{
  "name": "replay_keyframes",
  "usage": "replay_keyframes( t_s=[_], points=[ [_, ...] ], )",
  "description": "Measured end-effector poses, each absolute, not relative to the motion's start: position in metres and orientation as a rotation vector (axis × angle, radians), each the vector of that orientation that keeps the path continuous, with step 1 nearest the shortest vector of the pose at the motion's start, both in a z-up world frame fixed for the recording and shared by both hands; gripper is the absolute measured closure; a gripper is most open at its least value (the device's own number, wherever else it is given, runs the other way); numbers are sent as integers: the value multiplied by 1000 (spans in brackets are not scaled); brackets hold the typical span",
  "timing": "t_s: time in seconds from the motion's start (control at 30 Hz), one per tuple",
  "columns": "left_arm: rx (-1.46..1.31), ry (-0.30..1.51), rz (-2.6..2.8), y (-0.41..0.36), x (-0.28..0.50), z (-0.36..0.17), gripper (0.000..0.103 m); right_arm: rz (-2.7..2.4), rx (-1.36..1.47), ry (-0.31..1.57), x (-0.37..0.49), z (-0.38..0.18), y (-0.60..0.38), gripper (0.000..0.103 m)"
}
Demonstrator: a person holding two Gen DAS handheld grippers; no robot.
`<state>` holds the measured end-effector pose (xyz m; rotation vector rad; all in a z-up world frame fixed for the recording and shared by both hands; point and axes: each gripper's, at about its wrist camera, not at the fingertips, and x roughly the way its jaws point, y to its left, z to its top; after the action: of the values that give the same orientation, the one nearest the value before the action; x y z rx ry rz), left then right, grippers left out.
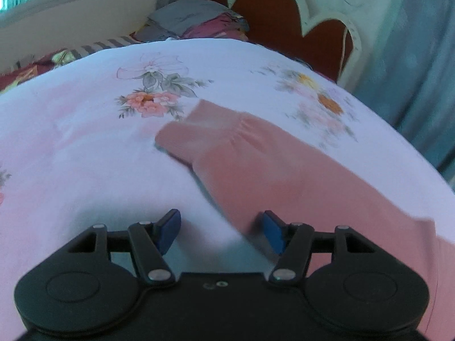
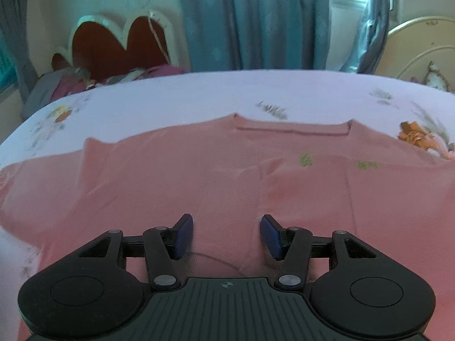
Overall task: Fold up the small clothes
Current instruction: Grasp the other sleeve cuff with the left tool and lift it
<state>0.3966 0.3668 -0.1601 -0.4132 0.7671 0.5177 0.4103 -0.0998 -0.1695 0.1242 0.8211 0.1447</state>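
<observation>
We see the pink sweater (image 2: 176,176) spread flat on the flowered bed sheet (image 2: 199,93), neckline away from us. The right gripper (image 2: 226,234) hangs over its middle, fingers released; the left gripper (image 1: 221,231), equally spread, hovers beside what looks like a sleeve (image 1: 216,133).

I observe the left hand-held gripper (image 1: 221,231) with its jaws spread wide; the blue pads (image 1: 169,231) face each other across a clear gap, nothing clamped between them. The black linkage arms sit symmetrically on either side of the body. I note the right hand-held gripper (image 2: 226,236) in the same condition: jaws apart, blue pads (image 2: 271,236) angled inward, gripping nothing. Both units point forward and slightly downward.
</observation>
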Motion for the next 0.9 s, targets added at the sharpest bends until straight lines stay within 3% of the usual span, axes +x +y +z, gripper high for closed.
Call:
replay_keyframes(
  t_s=[0.1,0.3,0.4,0.67,0.9],
  points=[
    [-429,734,498,375,405,-163,43,141,131,861,413,-180,-102,50],
    [-454,685,512,386,416,-171,83,126,151,817,411,-171,-103,50],
    [-459,663,508,388,417,-173,96,132,116,851,415,-183,-101,50],
    [-359,527,363,342,410,-128,97,146,160,839,414,-174,-108,50],
    [-256,459,34,231,409,-80,97,144,199,779,404,-155,-122,50]
  ],
)
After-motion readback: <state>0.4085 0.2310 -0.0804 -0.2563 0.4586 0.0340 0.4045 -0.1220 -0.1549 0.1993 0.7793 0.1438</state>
